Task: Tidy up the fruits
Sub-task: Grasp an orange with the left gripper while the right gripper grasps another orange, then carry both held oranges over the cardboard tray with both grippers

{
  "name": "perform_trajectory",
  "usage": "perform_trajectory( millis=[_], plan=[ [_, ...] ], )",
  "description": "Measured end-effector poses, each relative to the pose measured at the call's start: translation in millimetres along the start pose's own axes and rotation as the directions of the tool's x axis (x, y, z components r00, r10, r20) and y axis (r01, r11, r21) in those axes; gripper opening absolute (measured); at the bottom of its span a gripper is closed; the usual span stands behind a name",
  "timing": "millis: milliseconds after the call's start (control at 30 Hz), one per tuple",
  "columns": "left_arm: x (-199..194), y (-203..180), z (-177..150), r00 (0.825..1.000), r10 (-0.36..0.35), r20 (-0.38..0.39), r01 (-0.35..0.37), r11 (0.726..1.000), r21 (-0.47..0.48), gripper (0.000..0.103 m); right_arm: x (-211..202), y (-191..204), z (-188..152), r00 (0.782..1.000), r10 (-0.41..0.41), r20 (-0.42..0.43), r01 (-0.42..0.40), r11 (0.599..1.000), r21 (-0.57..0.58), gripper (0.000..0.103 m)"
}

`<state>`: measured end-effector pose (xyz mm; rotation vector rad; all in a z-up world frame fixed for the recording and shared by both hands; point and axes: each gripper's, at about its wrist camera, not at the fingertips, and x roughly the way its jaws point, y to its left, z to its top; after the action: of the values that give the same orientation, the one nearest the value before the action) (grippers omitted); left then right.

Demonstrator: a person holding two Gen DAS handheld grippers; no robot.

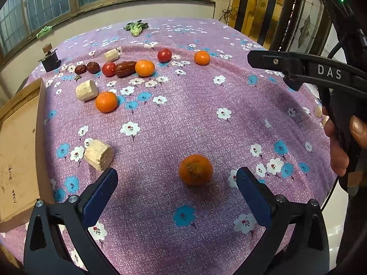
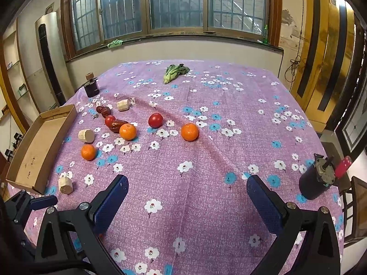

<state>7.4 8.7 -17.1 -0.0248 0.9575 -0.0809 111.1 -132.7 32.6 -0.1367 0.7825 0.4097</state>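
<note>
An orange (image 1: 195, 169) lies on the purple flowered cloth just ahead of my open left gripper (image 1: 176, 178), between its blue fingers and nearer the right one. More oranges (image 1: 106, 102) (image 1: 144, 68) (image 1: 201, 57), two tomatoes (image 1: 164, 55) (image 1: 109, 69) and red dates (image 1: 125, 68) lie farther back left. A shallow cardboard tray (image 1: 20, 137) lies at the left edge. My right gripper (image 2: 187, 183) is open and empty over bare cloth; oranges (image 2: 189, 132) (image 2: 128, 131) (image 2: 88, 152) and a tomato (image 2: 155, 120) lie beyond it.
Pale cut cylinders (image 1: 99, 154) (image 1: 86, 90) (image 1: 111, 55) lie among the fruit. A leafy green (image 2: 174, 71) lies at the far side. A dark small device (image 2: 91, 86) stands at back left, a motor-like cylinder (image 2: 317, 178) at the right table edge.
</note>
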Motion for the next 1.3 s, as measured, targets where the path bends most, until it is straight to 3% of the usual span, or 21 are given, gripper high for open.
perform_trajectory(
  millis=[200,300,400,467,567,633,700,967,1067,1167,1200,1300],
  plan=[
    [4.1,-7.4,0.8,0.999,0.044,-0.013,-0.042,0.997,0.071,0.1,9.5,-0.8,0.4,1.0,0.021,-0.013,-0.021,1.0,0.002,0.101],
    [10.0,-6.9,2.4,0.998,0.035,-0.054,-0.031,0.996,0.082,0.087,14.9,-1.6,1.0,0.999,0.026,-0.023,-0.026,1.0,0.004,0.099],
    [16.3,-6.9,4.6,0.999,0.022,-0.044,-0.019,0.996,0.083,0.072,22.2,-2.3,2.7,0.999,0.036,-0.031,-0.036,0.999,0.003,0.097],
    [20.1,-7.5,5.1,0.999,0.012,-0.04,-0.008,0.996,0.09,0.064,28.9,-3.9,4.7,0.998,0.043,-0.039,-0.042,0.999,0.007,0.091],
    [25.0,-9.7,5.6,0.999,0.011,-0.036,-0.007,0.994,0.11,0.062,43.5,-7.7,10.4,0.997,0.062,-0.056,-0.061,0.998,0.019,0.083],
    [28.2,-11.2,5.8,0.999,-0.004,-0.039,0.009,0.993,0.12,0.053,56.4,-10.1,15.9,0.995,0.072,-0.069,-0.07,0.997,0.027,0.073],
    [30.3,-12.4,6.5,0.999,-0.002,-0.034,0.007,0.991,0.135,0.051,68.3,-11.7,21.2,0.993,0.079,-0.083,-0.077,0.996,0.035,0.066],
    [35.0,-13.0,11.8,1.0,-0.018,-0.014,0.02,0.987,0.157,0.047,114.9,-13.9,43.5,0.991,0.083,-0.109,-0.078,0.996,0.046,0.059],
    [37.6,-11.6,16.2,1.0,-0.027,-0.005,0.027,0.987,0.16,0.039,133.0,-14.5,50.9,0.991,0.064,-0.117,-0.059,0.997,0.045,0.059],
    [38.9,-9.7,19.5,0.999,-0.047,-0.005,0.047,0.988,0.149,0.028,149.6,-15.1,55.8,0.99,0.063,-0.128,-0.057,0.997,0.053,0.046],
    [39.4,-8.6,20.6,0.999,-0.052,-0.008,0.053,0.988,0.142,0.027,155.9,-16.0,57.1,0.989,0.064,-0.137,-0.056,0.997,0.056,0.033],
    [39.6,0.3,23.3,0.999,-0.051,-0.008,0.051,0.993,0.111,0.027,157.8,-19.6,56.9,0.988,0.078,-0.136,-0.067,0.994,0.084,0.033]
  ],
)
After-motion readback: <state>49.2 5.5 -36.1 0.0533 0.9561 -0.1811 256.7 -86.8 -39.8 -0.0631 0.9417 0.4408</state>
